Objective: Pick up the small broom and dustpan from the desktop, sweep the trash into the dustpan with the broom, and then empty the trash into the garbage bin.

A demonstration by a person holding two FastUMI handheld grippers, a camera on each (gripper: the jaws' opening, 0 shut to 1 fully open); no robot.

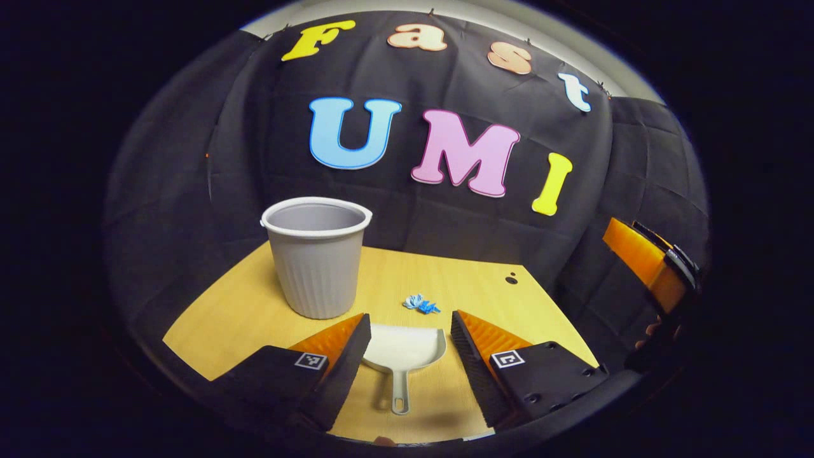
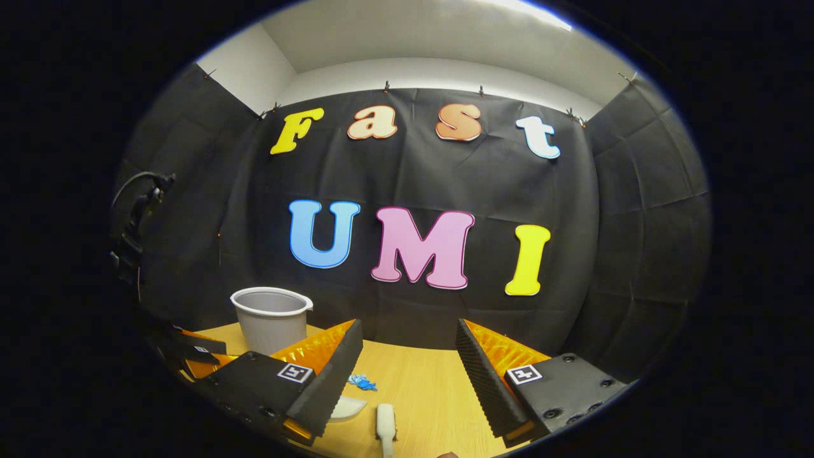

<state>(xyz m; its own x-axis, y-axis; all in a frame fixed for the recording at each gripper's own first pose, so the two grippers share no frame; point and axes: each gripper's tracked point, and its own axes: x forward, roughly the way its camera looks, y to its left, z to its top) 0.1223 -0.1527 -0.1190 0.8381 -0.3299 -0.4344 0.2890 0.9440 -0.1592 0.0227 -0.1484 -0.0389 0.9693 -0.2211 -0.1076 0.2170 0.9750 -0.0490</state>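
Note:
A white dustpan (image 1: 403, 350) lies on the wooden desktop (image 1: 235, 305), its handle pointing towards me. My left gripper (image 1: 410, 317) hovers open above it, one finger on each side of the pan, touching nothing. A small blue-and-white wad of trash (image 1: 421, 305) sits just beyond the pan. The grey garbage bin (image 1: 316, 257) stands upright at the back left. In the right gripper view, my right gripper (image 2: 408, 324) is open and empty above the desk; below it lie a white handle (image 2: 385, 425), apparently the broom's, the trash (image 2: 362, 382) and an edge of the dustpan (image 2: 348, 407).
The black cloth wall closes the desk at the back and on both sides. The right gripper (image 1: 655, 267) hangs off the desk's right edge in the left gripper view. The left gripper (image 2: 194, 353) shows low at the left beside the bin (image 2: 271, 320).

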